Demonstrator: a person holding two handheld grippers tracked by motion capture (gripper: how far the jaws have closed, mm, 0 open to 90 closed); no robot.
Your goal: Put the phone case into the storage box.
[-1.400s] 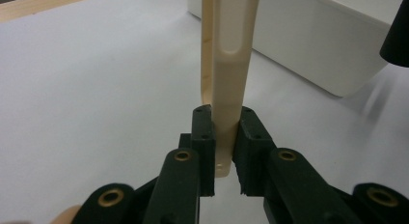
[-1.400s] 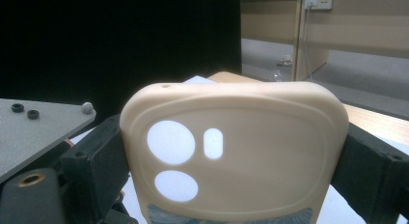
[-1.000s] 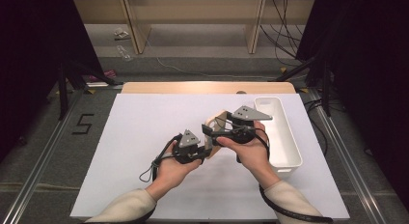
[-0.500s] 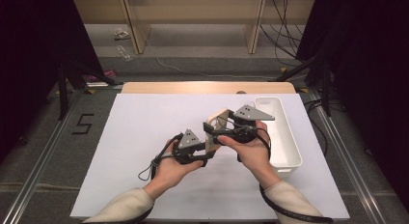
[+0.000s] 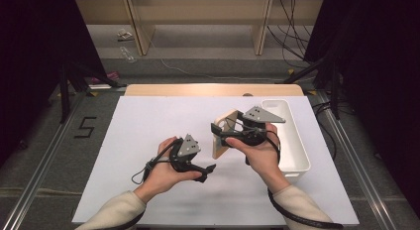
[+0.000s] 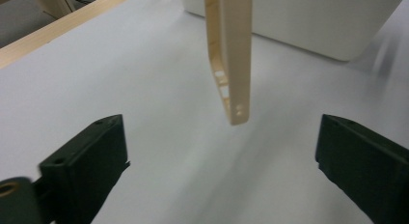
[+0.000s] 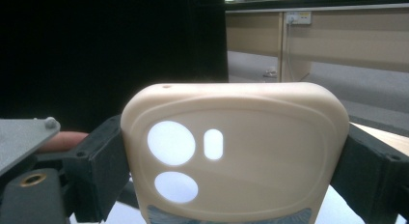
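Observation:
A beige phone case [image 5: 218, 148] with round camera cut-outs is held upright above the table by my right gripper [image 5: 221, 134]. In the right gripper view the case [image 7: 241, 137] stands between both black jaws, which press on its two side edges; my right gripper [image 7: 236, 168] is shut on it. My left gripper [image 5: 208, 173] sits lower and to the left, its jaws having just been opening. In the left gripper view the case's thin lower end [image 6: 231, 64] hangs ahead of the wide-spread jaws of my left gripper [image 6: 222, 175], touched by neither.
A white rectangular bin [image 5: 292, 141] lies at the right of the white table sheet [image 5: 148, 121], just behind the right hand; its wall also shows as the bin [image 6: 299, 21] beyond the case. A wooden edge [image 5: 213, 89] borders the far side.
The left gripper's jaws have spread wide apart and it has drawn slightly back from the case's lower end. The right gripper and the case have stayed put.

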